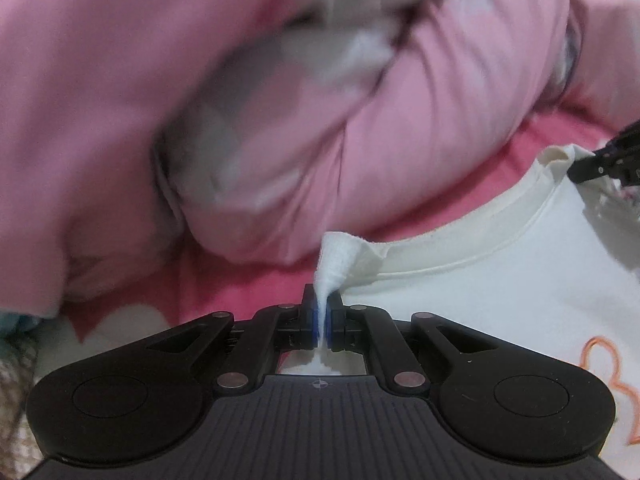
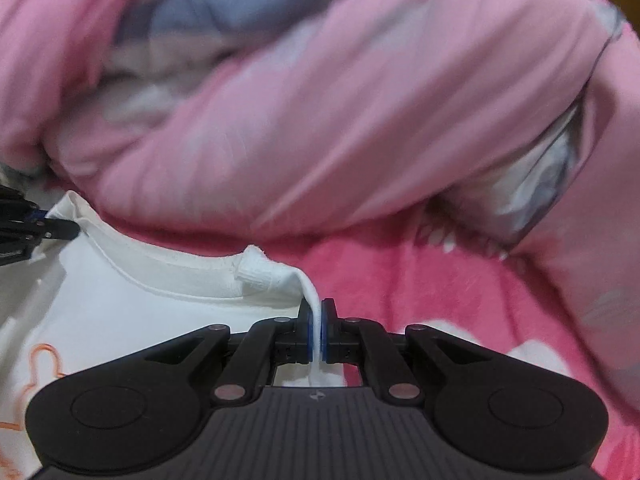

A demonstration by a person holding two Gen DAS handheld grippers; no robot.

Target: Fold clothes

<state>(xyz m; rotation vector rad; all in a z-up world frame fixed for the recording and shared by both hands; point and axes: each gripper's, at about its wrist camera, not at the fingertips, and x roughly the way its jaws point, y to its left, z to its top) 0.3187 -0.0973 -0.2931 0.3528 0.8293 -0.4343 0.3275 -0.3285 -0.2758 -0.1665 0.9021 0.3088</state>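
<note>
White knit shirt (image 1: 500,280), ribbed round collar, lies on a fleecy pink blanket (image 2: 380,280). Left gripper (image 1: 322,316) pinches one shoulder fold; right gripper (image 2: 318,328) pinches the other. Orange outline print (image 1: 608,384) is clearest from the left wrist. Far beyond, a bulky pink quilt (image 2: 320,120) crowds the collar edge.

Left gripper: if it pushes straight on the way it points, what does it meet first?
Probably the pink quilt. The left gripper, jaws shut on a corner of the white shirt, points over a strip of the pink blanket at that bunched mass. Depth is unclear, so it might meet the blanket first.
</note>
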